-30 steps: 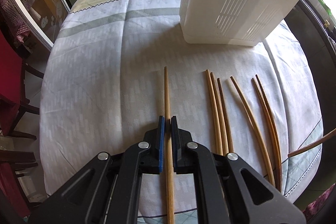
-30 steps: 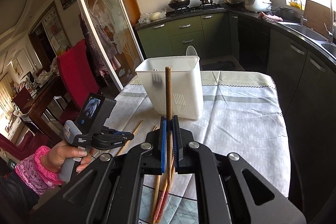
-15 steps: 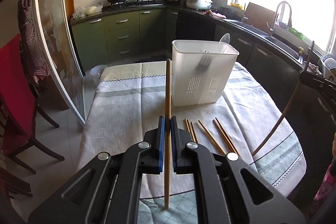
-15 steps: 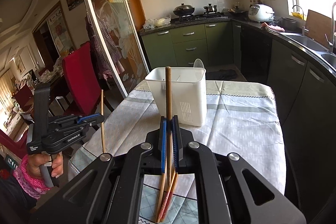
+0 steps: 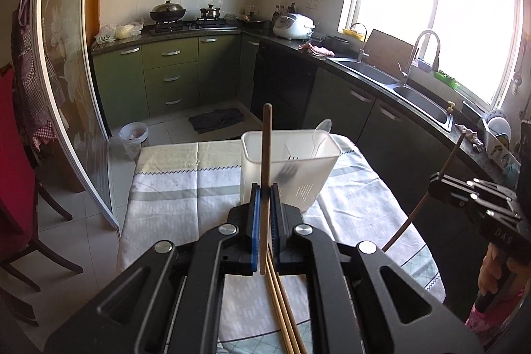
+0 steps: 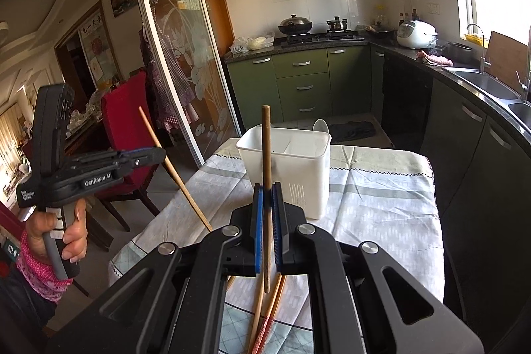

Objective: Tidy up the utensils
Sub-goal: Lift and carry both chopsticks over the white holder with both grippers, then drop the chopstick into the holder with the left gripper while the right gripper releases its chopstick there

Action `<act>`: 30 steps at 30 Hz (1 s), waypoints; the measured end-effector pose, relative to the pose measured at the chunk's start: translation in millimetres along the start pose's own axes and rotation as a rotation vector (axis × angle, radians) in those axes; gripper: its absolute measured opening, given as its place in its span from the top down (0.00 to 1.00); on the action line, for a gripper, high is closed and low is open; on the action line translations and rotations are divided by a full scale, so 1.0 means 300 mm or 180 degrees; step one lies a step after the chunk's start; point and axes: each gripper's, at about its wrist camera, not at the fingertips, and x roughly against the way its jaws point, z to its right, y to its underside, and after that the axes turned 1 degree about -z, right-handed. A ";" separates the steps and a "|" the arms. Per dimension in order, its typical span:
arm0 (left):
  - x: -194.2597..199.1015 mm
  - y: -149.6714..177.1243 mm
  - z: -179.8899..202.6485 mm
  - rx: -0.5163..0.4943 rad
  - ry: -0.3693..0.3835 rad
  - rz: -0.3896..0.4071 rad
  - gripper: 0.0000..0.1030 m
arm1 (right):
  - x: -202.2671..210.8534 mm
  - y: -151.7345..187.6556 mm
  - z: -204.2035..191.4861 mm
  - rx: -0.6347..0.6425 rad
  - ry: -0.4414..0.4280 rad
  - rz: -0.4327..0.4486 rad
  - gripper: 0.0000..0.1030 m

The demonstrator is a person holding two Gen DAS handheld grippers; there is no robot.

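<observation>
My left gripper (image 5: pixel 265 188) is shut on a light wooden chopstick (image 5: pixel 266 155) and holds it upright above the table, short of the white utensil holder (image 5: pixel 288 178). My right gripper (image 6: pixel 267 188) is shut on a darker chopstick (image 6: pixel 266 151), also upright, with the holder (image 6: pixel 298 175) behind it. The holder contains a fork and a white spoon (image 5: pixel 321 131). Loose chopsticks (image 5: pixel 282 304) lie on the tablecloth under both grippers, as the right wrist view (image 6: pixel 265 317) also shows. Each gripper shows in the other view, left (image 6: pixel 156 155) and right (image 5: pixel 434 184).
The table (image 5: pixel 186 188) has a striped white cloth and rounded edges. A red chair (image 6: pixel 129 128) stands at its left and a glass sliding door (image 6: pixel 172 55) behind it. Dark counters with a sink (image 5: pixel 418 102) run along the right.
Both grippers have risen and tilted up with their chopsticks. The left one lifted its chopstick off the cloth; the holder now looks farther away and lower in both views.
</observation>
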 end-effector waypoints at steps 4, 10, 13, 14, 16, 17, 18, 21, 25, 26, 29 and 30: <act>0.028 -0.155 0.045 -0.0074 0.0028 0.0177 0.95 | 0.005 -0.014 0.017 -0.0003 0.0020 0.0023 0.94; 0.027 -0.341 0.102 -0.0151 -0.0148 0.0519 0.94 | 0.003 -0.028 0.055 -0.0040 0.0052 0.0017 0.94; -0.020 -0.384 0.123 -0.0177 -0.0220 0.0604 0.94 | 0.000 -0.029 0.077 -0.0072 0.0057 0.0006 0.94; -0.045 -0.390 0.127 -0.0177 -0.0239 0.0589 0.94 | -0.002 -0.030 0.084 -0.0085 0.0060 0.0002 0.94; -0.104 -0.385 0.129 -0.0158 -0.0242 0.0469 0.94 | -0.001 -0.033 0.095 -0.0112 0.0057 0.0007 0.94; -0.138 -0.375 0.129 -0.0154 -0.0249 0.0382 0.94 | 0.002 -0.036 0.094 -0.0125 0.0053 0.0016 0.94; -0.170 -0.362 0.129 -0.0153 -0.0250 0.0290 0.94 | 0.004 -0.043 0.099 -0.0136 0.0051 0.0026 0.94; -0.250 -0.312 0.117 -0.0167 -0.0289 0.0034 0.94 | 0.007 -0.072 0.098 -0.0134 0.0047 0.0061 0.94; -0.319 -0.252 0.077 -0.0171 -0.0300 -0.0193 0.93 | 0.001 -0.140 0.079 -0.0115 0.0017 0.0142 0.94; -0.327 -0.240 0.066 -0.0150 -0.0287 -0.0223 0.91 | -0.002 -0.163 0.076 -0.0115 0.0011 0.0170 0.94; -0.318 -0.216 0.036 -0.0097 -0.0252 -0.0221 0.90 | -0.002 -0.242 0.063 -0.0127 0.0031 0.0317 0.94; -0.305 -0.209 0.031 -0.0096 -0.0249 -0.0196 0.89 | -0.003 -0.271 0.061 -0.0139 0.0042 0.0378 0.94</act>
